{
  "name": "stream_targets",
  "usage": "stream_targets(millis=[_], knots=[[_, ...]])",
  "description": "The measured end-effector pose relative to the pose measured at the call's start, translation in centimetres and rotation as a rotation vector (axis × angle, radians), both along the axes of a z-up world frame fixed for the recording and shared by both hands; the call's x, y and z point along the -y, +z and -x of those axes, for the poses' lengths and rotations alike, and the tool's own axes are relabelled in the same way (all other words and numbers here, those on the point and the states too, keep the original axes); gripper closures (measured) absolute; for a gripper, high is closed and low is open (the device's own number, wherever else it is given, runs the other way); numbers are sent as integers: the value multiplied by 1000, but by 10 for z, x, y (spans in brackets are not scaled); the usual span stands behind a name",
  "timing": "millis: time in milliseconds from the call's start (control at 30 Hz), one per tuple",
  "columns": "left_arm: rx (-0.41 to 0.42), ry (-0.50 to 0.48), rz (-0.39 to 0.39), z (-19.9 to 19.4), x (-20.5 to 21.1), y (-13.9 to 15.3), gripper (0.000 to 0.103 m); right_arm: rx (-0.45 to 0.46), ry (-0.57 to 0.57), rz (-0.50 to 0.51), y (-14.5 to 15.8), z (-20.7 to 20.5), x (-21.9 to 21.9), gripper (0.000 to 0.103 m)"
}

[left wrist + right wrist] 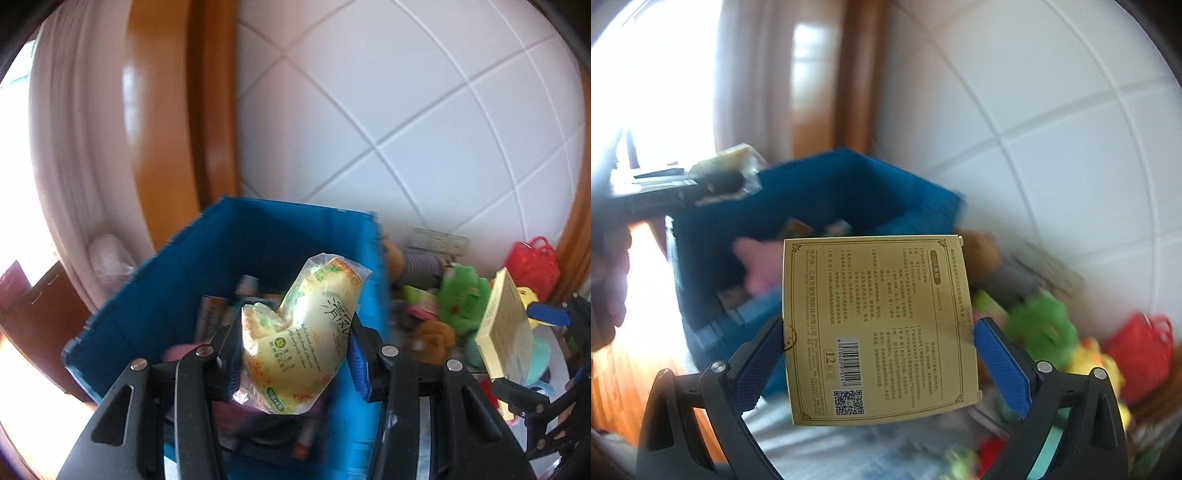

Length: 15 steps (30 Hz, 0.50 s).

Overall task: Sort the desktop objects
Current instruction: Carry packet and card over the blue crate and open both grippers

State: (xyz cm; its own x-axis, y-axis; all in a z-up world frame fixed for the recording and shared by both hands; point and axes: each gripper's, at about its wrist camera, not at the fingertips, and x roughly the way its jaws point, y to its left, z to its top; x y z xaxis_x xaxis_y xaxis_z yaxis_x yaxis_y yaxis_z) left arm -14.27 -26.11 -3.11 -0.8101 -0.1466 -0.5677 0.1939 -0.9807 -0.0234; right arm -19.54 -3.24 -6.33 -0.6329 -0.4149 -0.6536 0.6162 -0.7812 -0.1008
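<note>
Bin point(177, 280) just ahead below both loads | left gripper point(291, 350) fingers clamp snack pack point(306, 332), nearer | right gripper point(879, 354) fingers clamp yellow box point(879, 325), right of bin.

- The left wrist view looks forward and down along the left gripper point(291, 354), close above the open blue bin point(280, 229), toward the white tiled wall point(424, 110).
- The right wrist view looks forward and down along the right gripper point(879, 350), from farther right, with the same bin point(849, 184) ahead on its left.
- Both views share the bin, the wall, the green plush toy point(461, 299) point(1045, 328) and the red basket point(532, 266) point(1141, 347).
- Each view catches the other gripper at its edge.
</note>
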Motion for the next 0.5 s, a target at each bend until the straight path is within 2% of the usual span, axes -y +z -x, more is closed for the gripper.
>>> stream_targets(millis=[67,133,167,333,500], knots=[[3,16,-2,4,25,-1,55,-4,37,4,6,7,40,2],[11,31,-5,10,47,-4,28,-2,70,3,7,18,79,2],[12,39,-7,12,57,-5,0,-1,81,-5,7,22,92,1],[8,60,-22,17,95,-14,0,-7,127,-53,0,38,155,0],[27,33,-33,20,110,-24,0,11,131,-79,-11,47,178,0]])
